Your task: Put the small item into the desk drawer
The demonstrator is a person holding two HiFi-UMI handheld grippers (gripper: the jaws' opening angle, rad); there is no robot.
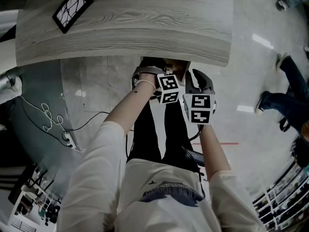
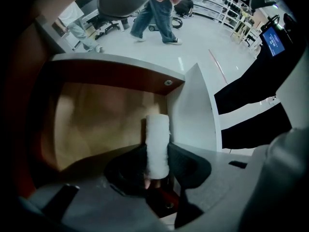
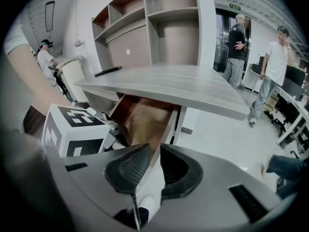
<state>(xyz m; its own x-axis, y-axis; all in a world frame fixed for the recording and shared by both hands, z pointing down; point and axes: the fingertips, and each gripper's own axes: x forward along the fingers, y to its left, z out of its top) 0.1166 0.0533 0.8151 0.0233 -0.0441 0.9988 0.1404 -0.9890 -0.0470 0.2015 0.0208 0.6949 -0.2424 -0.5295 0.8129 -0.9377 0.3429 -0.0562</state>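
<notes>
The small item (image 2: 158, 138) is a white fuzzy roll. It stands upright between the pads of my left gripper (image 2: 158, 153), which is shut on it just above the open desk drawer (image 2: 96, 124) with its brown wooden inside. The drawer's white front panel (image 2: 195, 110) is to the right of the roll. In the right gripper view, my right gripper (image 3: 154, 151) is shut on the top edge of that front panel (image 3: 169, 124). The left gripper's marker cube (image 3: 72, 129) sits beside the drawer (image 3: 140, 120). In the head view both marker cubes (image 1: 168, 88) (image 1: 199, 108) are below the desk top (image 1: 125, 28), and the jaws are hidden.
A black framed object (image 1: 71, 8) lies on the desk top. White cables (image 1: 48, 117) trail on the floor at left. Wall shelving (image 3: 159, 28) rises behind the desk. People stand to the right (image 3: 275, 66) and others walk across the floor (image 2: 154, 18).
</notes>
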